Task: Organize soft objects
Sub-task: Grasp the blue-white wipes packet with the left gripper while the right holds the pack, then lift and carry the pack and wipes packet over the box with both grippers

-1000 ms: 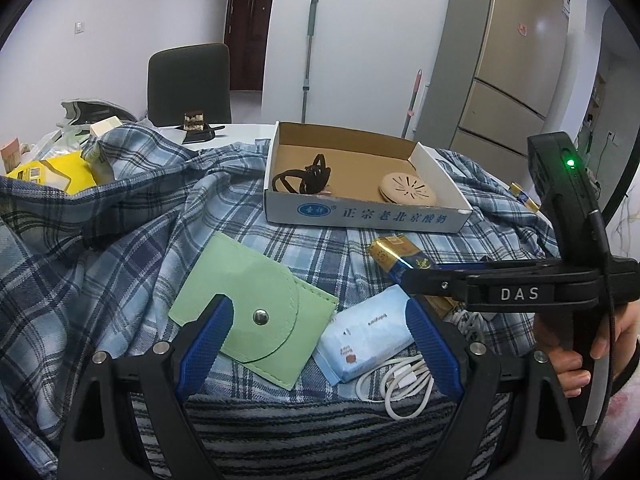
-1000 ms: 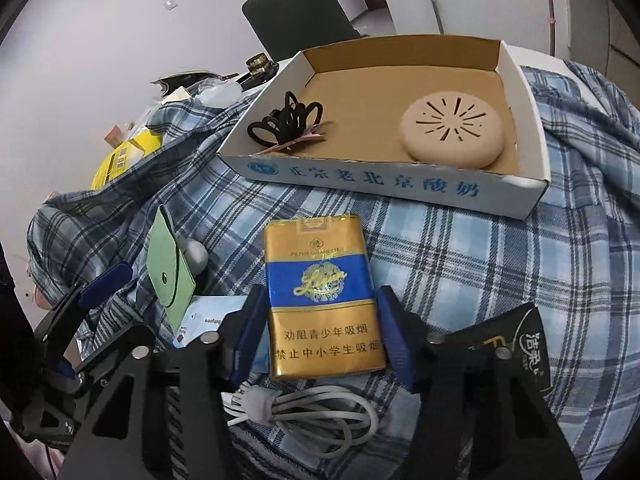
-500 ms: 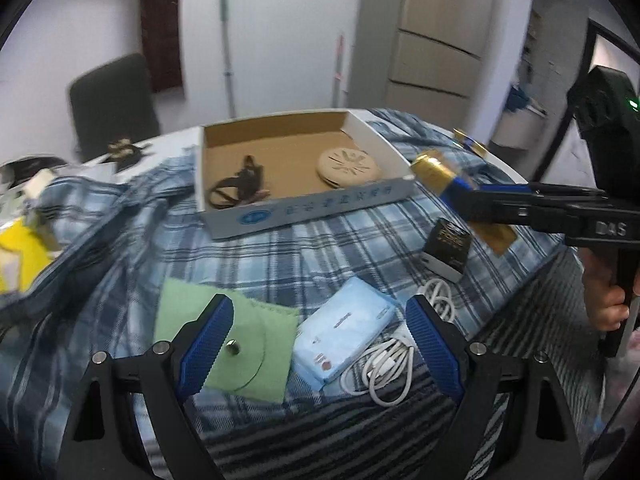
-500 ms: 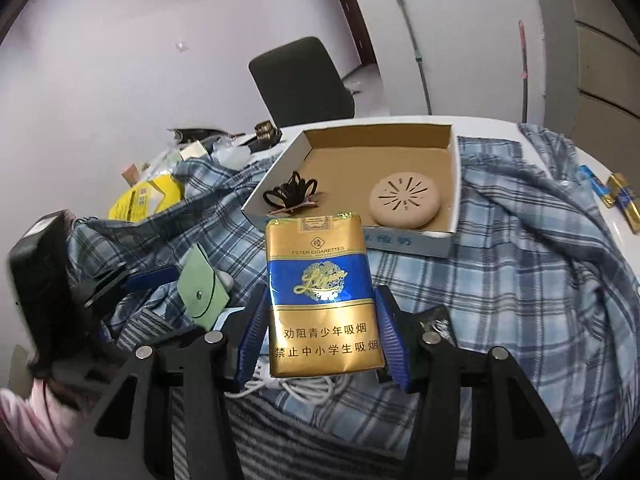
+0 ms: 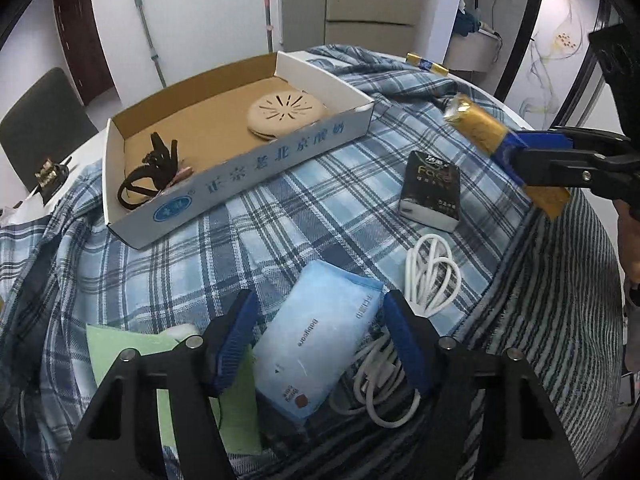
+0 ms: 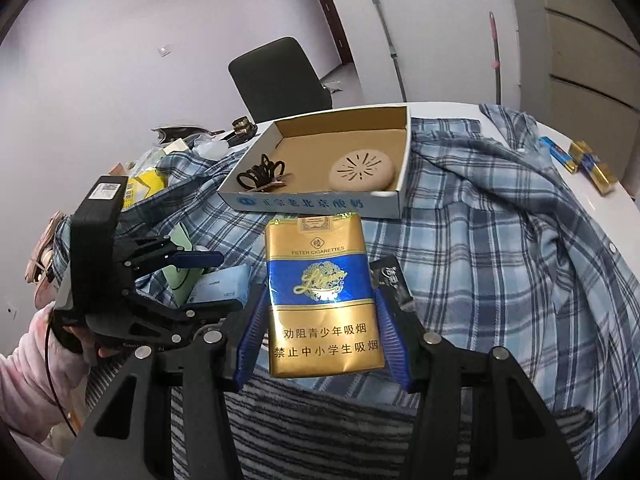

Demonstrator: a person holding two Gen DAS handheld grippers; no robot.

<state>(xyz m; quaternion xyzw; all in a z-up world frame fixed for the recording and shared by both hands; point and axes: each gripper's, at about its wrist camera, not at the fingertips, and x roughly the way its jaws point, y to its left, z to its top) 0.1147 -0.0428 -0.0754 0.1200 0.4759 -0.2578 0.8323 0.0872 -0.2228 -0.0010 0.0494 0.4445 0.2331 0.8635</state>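
My right gripper (image 6: 322,334) is shut on a gold and blue soft cigarette pack (image 6: 322,296) and holds it in the air above the plaid cloth; the pack also shows in the left wrist view (image 5: 486,134). My left gripper (image 5: 318,340) is open, its blue fingers on either side of a light blue tissue pack (image 5: 316,336) that lies on the cloth; from the right wrist view this gripper (image 6: 208,280) is at the left. A cardboard box (image 5: 280,156) behind holds a black hair tie (image 5: 154,168) and a beige round pad (image 5: 286,112).
A black tissue pack (image 5: 432,188), a coiled white cable (image 5: 432,276) and a green snap pouch (image 5: 120,344) lie on the cloth near my left gripper. More gold and blue packs (image 6: 588,164) lie on the white table at far right. A dark chair (image 6: 280,76) stands behind.
My right gripper has lifted the cigarette pack off the cloth and raised it. My left gripper has moved forward and lower, and its fingers have narrowed around the tissue pack.
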